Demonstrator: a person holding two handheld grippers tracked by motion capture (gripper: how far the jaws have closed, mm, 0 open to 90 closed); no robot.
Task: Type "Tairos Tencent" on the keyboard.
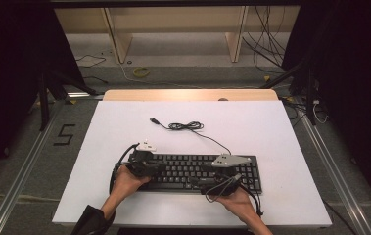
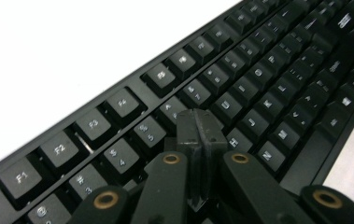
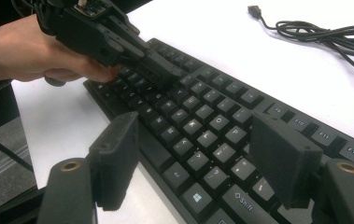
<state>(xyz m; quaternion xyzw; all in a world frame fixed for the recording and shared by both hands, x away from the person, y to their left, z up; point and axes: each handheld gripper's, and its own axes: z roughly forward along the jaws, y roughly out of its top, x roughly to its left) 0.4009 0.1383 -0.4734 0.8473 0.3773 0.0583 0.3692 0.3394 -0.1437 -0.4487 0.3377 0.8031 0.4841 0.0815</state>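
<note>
Keyboard (image 1: 200, 172) sits near the tabletop's (image 1: 271, 127) front edge, roughly centred, long side parallel to that edge. Its cable (image 1: 188, 126) runs back toward the middle, loosely coiled, plug lying free. Left gripper (image 1: 159, 167) over the keyboard's left end: jaws pressed together, tips down on the keys around the 6/7 and Y row. Right gripper (image 1: 206, 172) low over the keyboard's front edge, right of centre: jaws wide apart, nothing between them, keys visible through the gap.

Black kbd (image 1: 200, 172), flat, near table edge
</note>
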